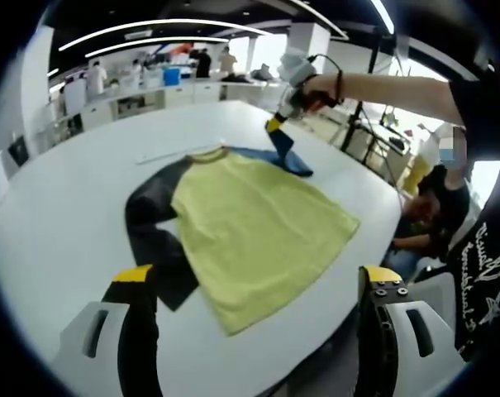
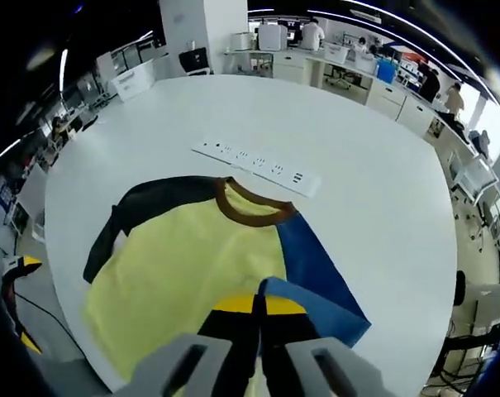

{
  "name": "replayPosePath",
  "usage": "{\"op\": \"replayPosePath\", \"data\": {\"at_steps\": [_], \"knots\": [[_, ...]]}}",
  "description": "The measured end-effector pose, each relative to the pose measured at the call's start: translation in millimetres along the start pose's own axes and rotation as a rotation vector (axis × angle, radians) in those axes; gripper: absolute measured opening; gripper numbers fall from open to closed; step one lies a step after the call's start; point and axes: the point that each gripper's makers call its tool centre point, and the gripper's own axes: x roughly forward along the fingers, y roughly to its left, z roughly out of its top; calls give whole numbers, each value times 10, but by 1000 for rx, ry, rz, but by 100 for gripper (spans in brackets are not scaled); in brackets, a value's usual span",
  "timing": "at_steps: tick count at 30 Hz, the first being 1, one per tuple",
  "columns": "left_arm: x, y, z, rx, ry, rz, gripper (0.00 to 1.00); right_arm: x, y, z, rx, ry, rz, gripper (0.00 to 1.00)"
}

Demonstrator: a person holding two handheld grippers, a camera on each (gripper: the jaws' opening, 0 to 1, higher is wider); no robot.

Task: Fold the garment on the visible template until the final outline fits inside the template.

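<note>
Two grippers work one yellow T-shirt (image 1: 262, 223) spread flat on the white surface (image 1: 92, 149). The left gripper (image 1: 258, 285) hovers at the shirt's hem, jaws wide apart, gripping nothing. The right gripper (image 2: 259, 308) has its jaws pinched together on the blue sleeve (image 2: 311, 269); beyond the collar lies a white power strip (image 2: 258, 165).

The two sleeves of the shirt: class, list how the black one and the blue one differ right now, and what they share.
The black sleeve lies flat and spread on the white table, untouched; the blue sleeve has its end lifted and folded over, pinched in the right gripper. The black sleeve looks long; the blue sleeve looks shorter, being doubled. Both join the same yellow shirt body.
</note>
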Motion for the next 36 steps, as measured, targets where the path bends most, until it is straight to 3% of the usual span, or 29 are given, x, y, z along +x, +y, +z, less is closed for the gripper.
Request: {"op": "replayPosePath", "data": {"at_steps": [8, 28, 36], "knots": [[9, 4, -34, 3, 20, -8, 98, 86, 176, 144, -29, 6, 13, 0], [11, 55, -91, -9, 29, -4, 98, 234, 882, 549, -124, -22, 73, 0], [-2, 87, -141, -18, 38, 5, 98, 302, 1099, 611, -155, -20, 91, 0]]}}
